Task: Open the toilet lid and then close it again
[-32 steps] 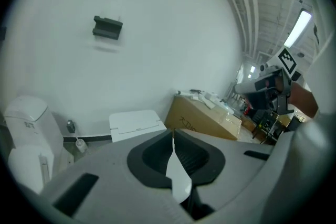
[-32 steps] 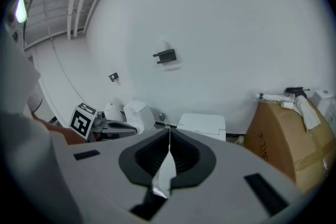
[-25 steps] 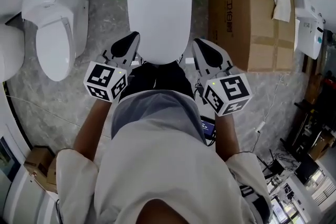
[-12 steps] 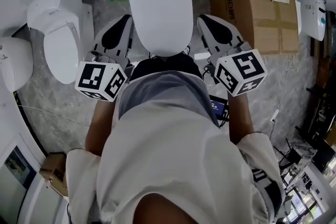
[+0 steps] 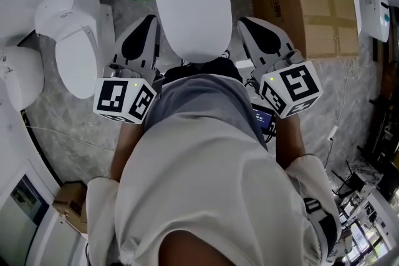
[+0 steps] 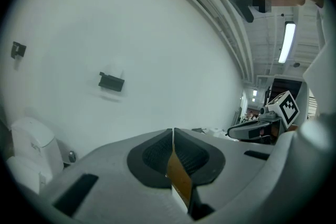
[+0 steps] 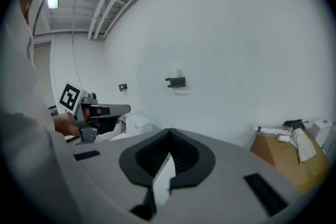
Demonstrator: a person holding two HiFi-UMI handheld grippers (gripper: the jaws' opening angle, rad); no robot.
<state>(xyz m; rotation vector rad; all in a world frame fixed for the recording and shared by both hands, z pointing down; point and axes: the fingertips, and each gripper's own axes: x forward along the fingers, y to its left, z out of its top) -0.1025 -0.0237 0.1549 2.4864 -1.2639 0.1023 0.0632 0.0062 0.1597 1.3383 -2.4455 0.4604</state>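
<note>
Left claw (image 5: pixel 149 23) is hovering just beside the left edge of the toilet lid (image 5: pixel 189 6). Its jaws are pressing together, and in its own view the dark pads (image 6: pixel 155 155) are meeting at the tips with nothing between them. Right claw (image 5: pixel 247 23) is hanging the same way just beside the lid's right edge, and its jaws are likewise closing on each other, empty. Whether either claw is touching the lid, the head view is not showing clearly.

The toilet lid is lying down flat over the bowl, closed, in the top middle of the head view, between the two claws.

Both gripper views are looking over the jaws at a plain white wall (image 6: pixel 131 34) that is carrying a small dark bracket (image 6: pixel 111 81). Each of them is also catching the other claw off to one side.

A second toilet (image 5: pixel 72 40) is standing to the left on the grey marbled floor (image 5: pixel 56 115), well apart from the left claw. A cardboard box (image 5: pixel 305 3) is sitting to the right of the lid, near the right claw. The person's pale shirt (image 5: pixel 206 196) is filling the lower half of the head view, and the bare forearms are reaching forward on either side of it to the two marker cubes (image 5: pixel 126 99).
</note>
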